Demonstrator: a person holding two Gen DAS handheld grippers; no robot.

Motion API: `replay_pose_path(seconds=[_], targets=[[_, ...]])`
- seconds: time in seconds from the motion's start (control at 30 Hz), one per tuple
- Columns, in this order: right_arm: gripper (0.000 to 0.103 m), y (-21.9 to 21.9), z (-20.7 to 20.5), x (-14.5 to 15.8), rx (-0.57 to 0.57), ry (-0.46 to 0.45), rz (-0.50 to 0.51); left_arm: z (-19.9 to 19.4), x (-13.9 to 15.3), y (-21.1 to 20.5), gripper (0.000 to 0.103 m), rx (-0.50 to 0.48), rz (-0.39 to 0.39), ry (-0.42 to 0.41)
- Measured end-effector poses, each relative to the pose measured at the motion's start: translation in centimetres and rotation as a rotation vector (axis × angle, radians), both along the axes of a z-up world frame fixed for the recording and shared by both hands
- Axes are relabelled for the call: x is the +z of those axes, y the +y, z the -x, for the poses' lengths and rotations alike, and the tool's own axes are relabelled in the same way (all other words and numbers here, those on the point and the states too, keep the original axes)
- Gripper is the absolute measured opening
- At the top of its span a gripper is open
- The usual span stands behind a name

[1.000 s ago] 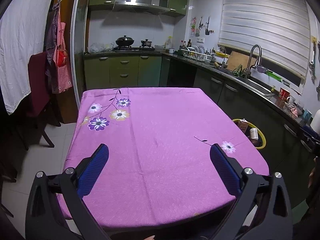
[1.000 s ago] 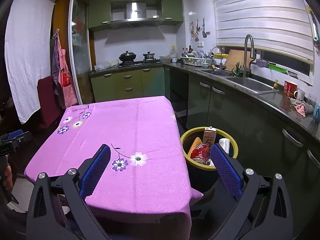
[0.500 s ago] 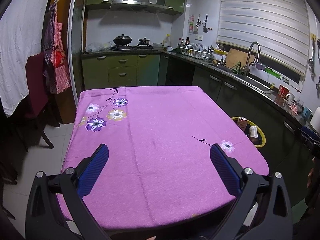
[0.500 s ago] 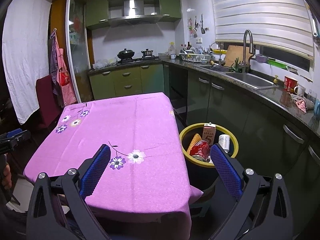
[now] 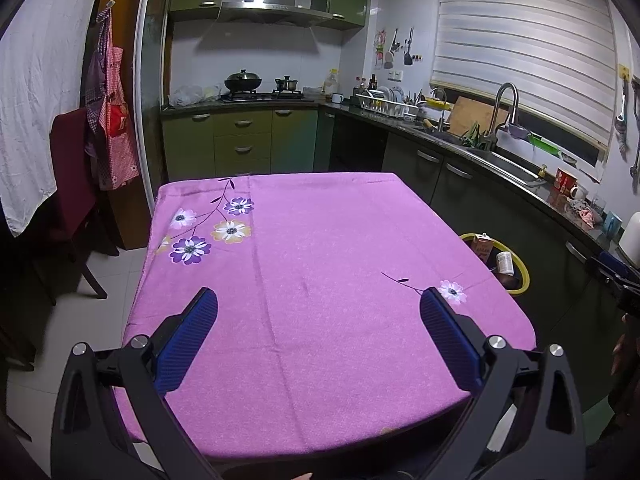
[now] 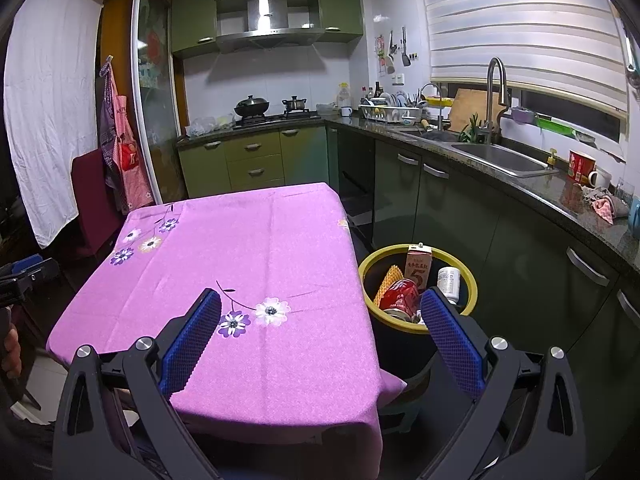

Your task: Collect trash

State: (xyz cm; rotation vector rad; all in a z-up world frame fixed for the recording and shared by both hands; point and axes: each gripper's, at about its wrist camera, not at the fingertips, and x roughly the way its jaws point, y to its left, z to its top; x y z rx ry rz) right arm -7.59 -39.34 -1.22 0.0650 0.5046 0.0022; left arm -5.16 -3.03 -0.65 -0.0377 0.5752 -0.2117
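A square surface draped in a matte pink-purple cloth with printed flowers (image 5: 320,280) fills the left wrist view, and the left gripper (image 5: 318,308) hangs over its near edge with both ribbed blue pads spread wide, released and holding nothing. The right gripper (image 6: 320,308) is likewise spread and empty, its left pad over the cloth's near corner and its right pad in front of a round black bin with a glossy yellow rim (image 6: 474,282), which stands on the floor just beside the surface at about 3 o'clock. The trash sits inside that bin: a crumpled red metal can (image 6: 398,296) lying tilted with its long axis toward 1 o'clock, a rectangular brown-and-white paper carton (image 6: 418,266) standing upright against the far rim, a small white plastic bottle (image 6: 449,279) upright, and a ridged yellow wrapper (image 6: 387,280) leaning toward 1 o'clock.
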Motion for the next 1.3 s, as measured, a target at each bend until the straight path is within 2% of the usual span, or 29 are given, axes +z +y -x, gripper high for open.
replay_pose_path(seconds=[1.3], targets=[[0.098,-0.06,-0.24,-0.73,0.005,0.011,-0.003,-0.06,-0.25,-0.61,0.096,-0.027,-0.006,0.017]])
